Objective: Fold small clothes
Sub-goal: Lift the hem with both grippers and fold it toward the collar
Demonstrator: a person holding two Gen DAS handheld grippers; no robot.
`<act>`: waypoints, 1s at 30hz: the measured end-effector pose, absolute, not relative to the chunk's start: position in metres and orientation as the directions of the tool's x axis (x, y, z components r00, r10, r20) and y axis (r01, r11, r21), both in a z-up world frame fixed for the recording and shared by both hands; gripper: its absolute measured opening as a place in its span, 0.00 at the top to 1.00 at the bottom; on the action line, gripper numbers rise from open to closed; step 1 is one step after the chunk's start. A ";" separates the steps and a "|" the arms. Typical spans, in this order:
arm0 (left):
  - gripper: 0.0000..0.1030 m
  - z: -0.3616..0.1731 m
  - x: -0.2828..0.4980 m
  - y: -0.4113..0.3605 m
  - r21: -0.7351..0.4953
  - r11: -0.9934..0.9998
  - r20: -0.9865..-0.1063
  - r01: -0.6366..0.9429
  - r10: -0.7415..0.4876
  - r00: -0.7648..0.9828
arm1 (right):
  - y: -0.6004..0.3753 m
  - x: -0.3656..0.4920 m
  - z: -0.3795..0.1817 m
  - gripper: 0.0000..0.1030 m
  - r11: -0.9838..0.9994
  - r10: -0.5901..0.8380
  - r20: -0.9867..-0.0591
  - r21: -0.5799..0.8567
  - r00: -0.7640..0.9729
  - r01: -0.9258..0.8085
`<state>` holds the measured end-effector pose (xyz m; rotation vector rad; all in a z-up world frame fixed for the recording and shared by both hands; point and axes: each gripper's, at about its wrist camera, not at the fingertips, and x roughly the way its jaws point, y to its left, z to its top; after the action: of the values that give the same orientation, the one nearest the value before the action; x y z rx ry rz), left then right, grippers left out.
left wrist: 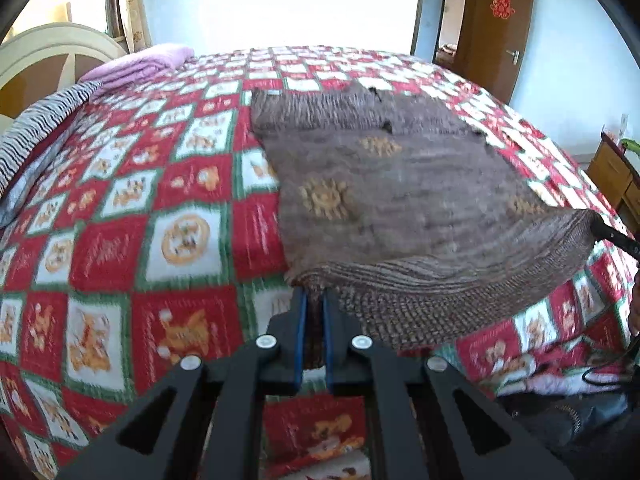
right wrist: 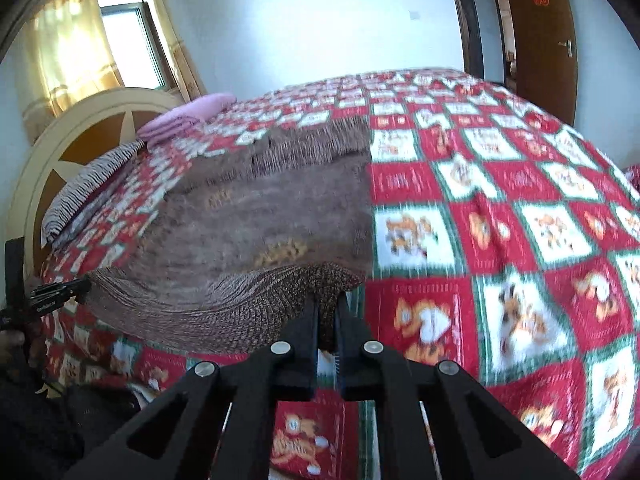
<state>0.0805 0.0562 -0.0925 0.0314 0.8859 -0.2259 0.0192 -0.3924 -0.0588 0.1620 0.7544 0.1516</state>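
A small brown knitted sweater (left wrist: 392, 184) with orange motifs lies spread on the bed. My left gripper (left wrist: 315, 300) is shut on the near left corner of its ribbed hem. My right gripper (right wrist: 328, 308) is shut on the near right hem corner, and it also shows in the left wrist view (left wrist: 612, 234) at the right edge. The hem between the two grippers is lifted a little and stretched. The sweater also fills the left half of the right wrist view (right wrist: 260, 216). The left gripper shows there at the far left (right wrist: 60, 292).
The bed carries a red, white and green checked blanket (left wrist: 120, 220) with cartoon prints. A folded pink cloth (left wrist: 140, 66) and a striped pillow (left wrist: 36, 136) lie near the headboard (right wrist: 80, 148). A brown door (left wrist: 496, 28) stands behind. A wooden cabinet (left wrist: 616, 176) is at right.
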 end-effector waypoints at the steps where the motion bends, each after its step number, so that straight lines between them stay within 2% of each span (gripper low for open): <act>1: 0.92 -0.088 0.084 0.057 -0.066 0.976 -0.762 0.208 -0.184 0.621 | -0.393 0.022 -0.055 0.94 0.977 0.195 -0.660 0.199 0.726 -0.081; 12: 0.92 -0.050 0.141 0.073 -0.126 0.978 -0.684 0.165 -0.206 0.699 | -0.387 0.079 0.005 0.94 0.983 0.176 -0.556 0.149 0.812 -0.111; 20: 0.93 -0.019 0.194 0.072 -0.095 0.985 -0.635 0.147 -0.174 0.753 | -0.382 0.140 0.036 0.94 0.987 0.154 -0.511 0.121 0.846 -0.107; 30: 0.93 0.000 0.266 0.060 -0.034 0.988 -0.616 0.150 -0.138 0.776 | -0.385 0.222 0.041 0.95 0.994 0.108 -0.541 0.086 0.834 -0.073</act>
<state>0.2658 0.0596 -0.0003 0.0177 0.6652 -0.1559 0.2224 -0.3850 0.0410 0.0631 0.5765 0.0958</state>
